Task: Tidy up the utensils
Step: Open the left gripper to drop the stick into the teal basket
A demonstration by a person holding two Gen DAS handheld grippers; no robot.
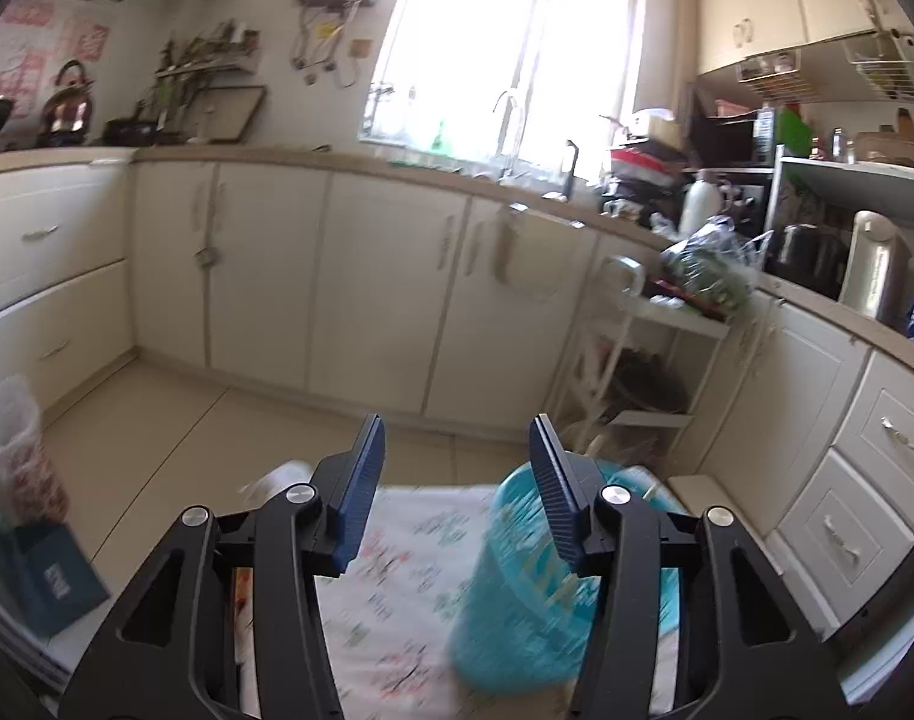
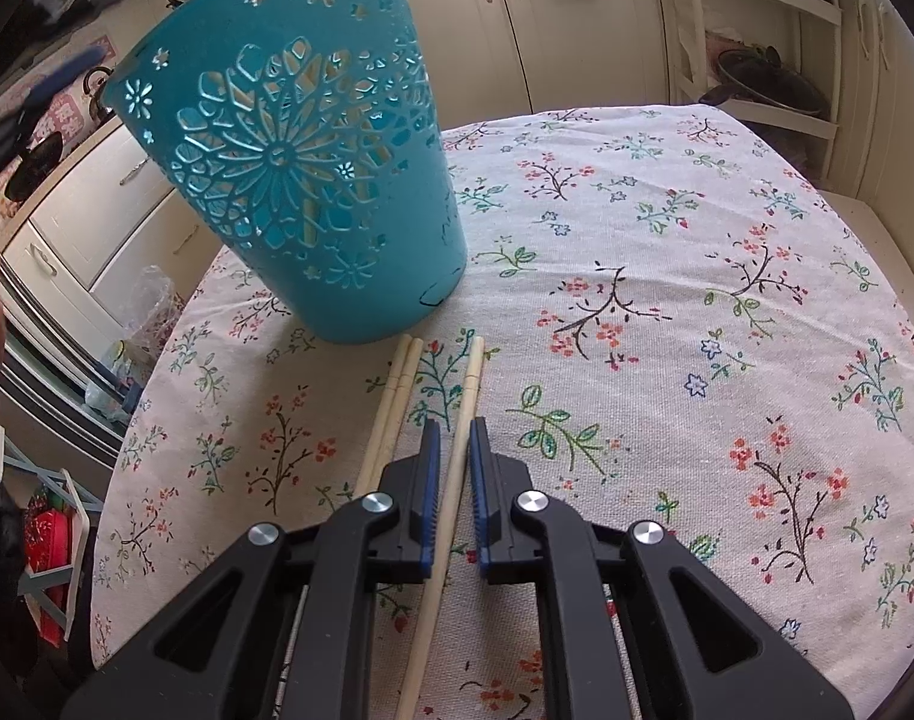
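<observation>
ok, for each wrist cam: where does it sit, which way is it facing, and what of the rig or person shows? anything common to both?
Left wrist: on the left gripper, raised, facing out over the table toward the kitchen cabinets and window; its wide-apart fingers fill the bottom, the picture blurred.
Right wrist: on the right gripper, low, looking down along the floral tablecloth; its fingers flank one chopstick, two more chopsticks beside; skin at the left edge, probably the person's hand.
Shared: the teal basket, the tablecloth and the cabinets.
</observation>
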